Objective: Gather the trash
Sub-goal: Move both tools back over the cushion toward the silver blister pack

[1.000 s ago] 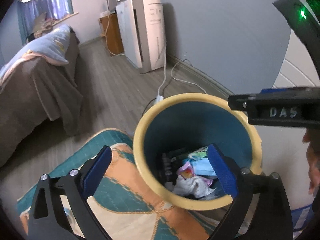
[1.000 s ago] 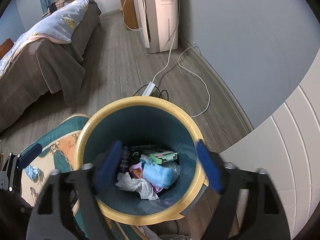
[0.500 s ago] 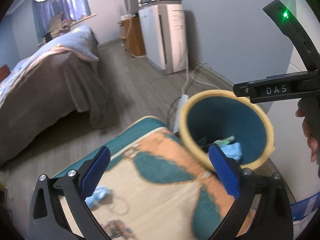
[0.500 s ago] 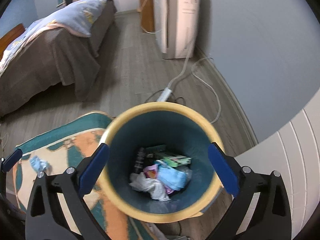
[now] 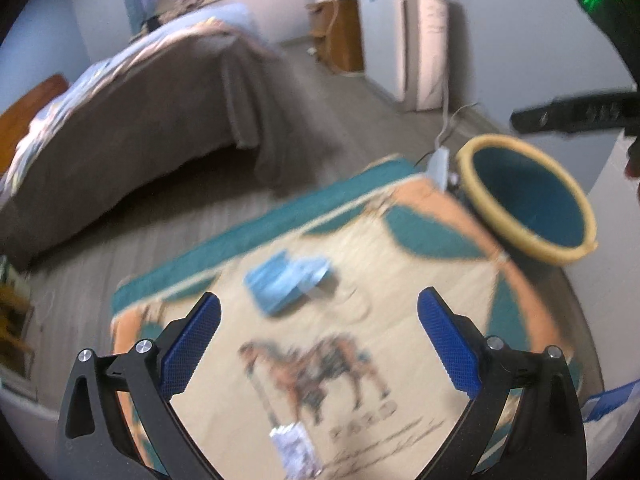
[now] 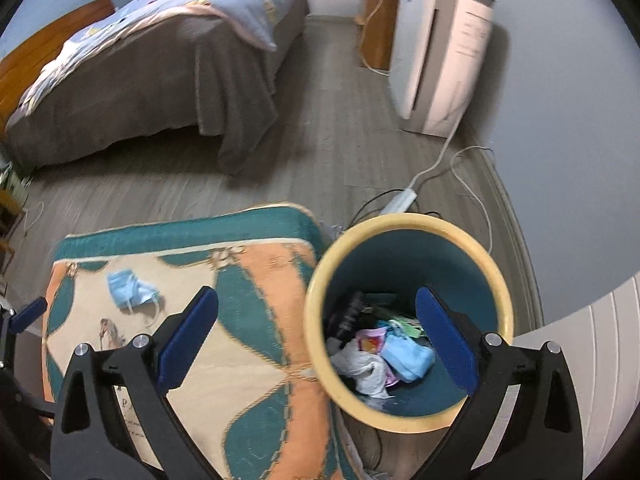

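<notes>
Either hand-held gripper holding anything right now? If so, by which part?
Nothing held. Left hand-held gripper is open above the rug, the blue face mask lying beyond its fingertips. Right hand-held gripper is open, empty, over the trash bin rim.

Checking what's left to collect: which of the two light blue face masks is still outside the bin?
The face mask on the rug, lying flat beside the horse picture. The other blue mask already sits inside the yellow-rimmed bin among other trash.

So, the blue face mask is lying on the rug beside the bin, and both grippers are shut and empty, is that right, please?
Not quite: the face mask does lie on the rug beside the bin, but both grippers are open, not shut. The left gripper in the left wrist view and the right gripper in the right wrist view stand wide apart, empty.
</notes>
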A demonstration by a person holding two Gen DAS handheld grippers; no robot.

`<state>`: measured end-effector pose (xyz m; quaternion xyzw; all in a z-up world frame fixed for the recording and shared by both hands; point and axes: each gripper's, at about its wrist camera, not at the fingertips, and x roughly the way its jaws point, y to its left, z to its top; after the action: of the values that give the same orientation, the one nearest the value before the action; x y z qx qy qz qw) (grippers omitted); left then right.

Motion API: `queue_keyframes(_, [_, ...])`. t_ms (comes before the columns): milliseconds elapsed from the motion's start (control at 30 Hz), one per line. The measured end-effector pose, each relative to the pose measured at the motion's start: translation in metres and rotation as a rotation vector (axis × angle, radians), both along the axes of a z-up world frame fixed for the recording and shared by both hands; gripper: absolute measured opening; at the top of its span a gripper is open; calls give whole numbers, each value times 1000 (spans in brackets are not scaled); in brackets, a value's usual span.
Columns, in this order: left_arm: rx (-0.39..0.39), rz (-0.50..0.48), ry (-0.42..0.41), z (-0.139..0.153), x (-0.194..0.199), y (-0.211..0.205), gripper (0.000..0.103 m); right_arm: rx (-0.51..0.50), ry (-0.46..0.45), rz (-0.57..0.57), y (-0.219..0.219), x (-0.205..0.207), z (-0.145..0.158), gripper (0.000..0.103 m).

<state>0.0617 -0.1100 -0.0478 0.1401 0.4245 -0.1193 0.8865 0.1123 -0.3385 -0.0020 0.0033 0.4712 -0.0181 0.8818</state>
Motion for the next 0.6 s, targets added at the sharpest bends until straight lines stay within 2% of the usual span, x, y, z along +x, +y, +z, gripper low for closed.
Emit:
queue_keyframes(167, [20, 67, 47, -25, -17, 37, 98, 24, 45, 26, 22, 6, -12, 97])
queue_keyframes(267, [4, 106, 83, -39, -22, 52, 98, 12, 70, 57, 40, 6, -20, 97])
queue_keyframes(367, [15, 118, 108, -53, -27, 61, 98, 23, 103, 58, 53, 7, -28, 97])
queue_keyframes(500, [-46, 122, 192, -72, -35, 73, 98, 43, 126, 62, 74, 3, -31, 97])
queue_keyframes(600, [-15, 92, 233, -85, -44, 74, 96, 23, 125, 78, 90, 2, -30, 97])
